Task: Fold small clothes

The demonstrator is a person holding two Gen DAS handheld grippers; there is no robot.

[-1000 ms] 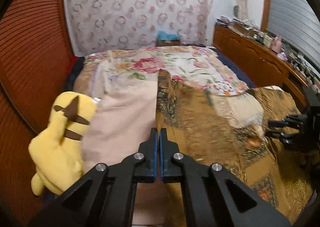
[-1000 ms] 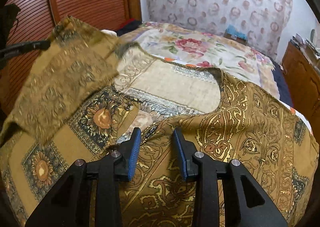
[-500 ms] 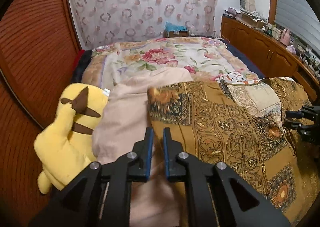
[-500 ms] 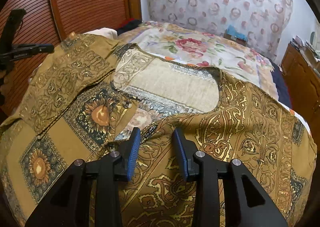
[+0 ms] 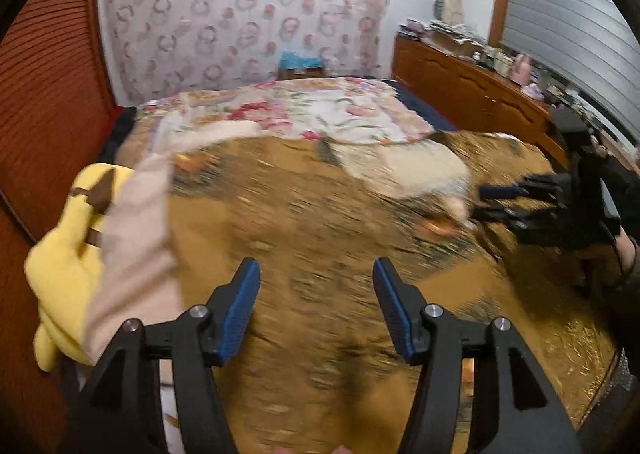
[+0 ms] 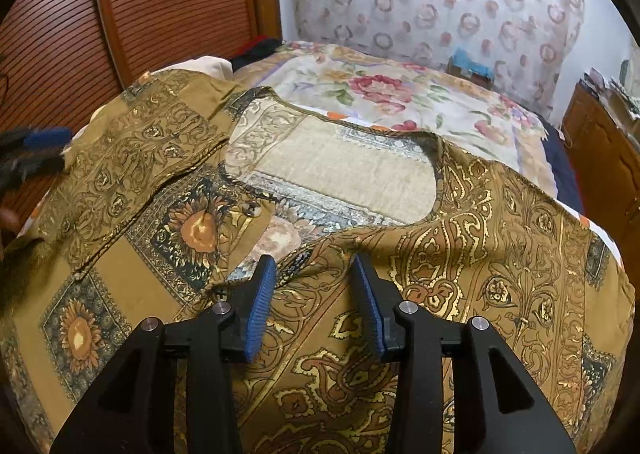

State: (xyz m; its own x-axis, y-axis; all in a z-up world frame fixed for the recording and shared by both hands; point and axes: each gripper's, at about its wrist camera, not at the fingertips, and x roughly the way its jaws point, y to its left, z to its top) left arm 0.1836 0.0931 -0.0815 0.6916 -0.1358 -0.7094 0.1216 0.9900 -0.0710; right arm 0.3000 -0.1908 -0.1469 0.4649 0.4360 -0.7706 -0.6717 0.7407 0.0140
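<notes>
A mustard-gold patterned blouse [image 6: 500,238] with sunflower squares lies spread on the bed, neckline facing away. Its left sleeve [image 6: 132,157] is folded in over the front. In the left wrist view the blouse [image 5: 320,238] is blurred by motion. My left gripper [image 5: 316,274] is open and empty above the blouse's left part; it also shows at the left edge of the right wrist view [image 6: 36,149]. My right gripper [image 6: 314,266] is open and empty, just above the fabric below the neckline; it also shows in the left wrist view [image 5: 516,201].
A yellow plush toy [image 5: 68,254] and a beige cloth [image 5: 136,238] lie left of the blouse. A floral bedspread [image 6: 380,93] covers the far bed. A wooden slatted wall [image 6: 120,5] is on the left, a wooden cabinet [image 5: 472,93] on the right.
My left gripper let go of the sleeve, which now lies folded over the blouse, and its jaws opened wide while moving. My right gripper stayed open and still.
</notes>
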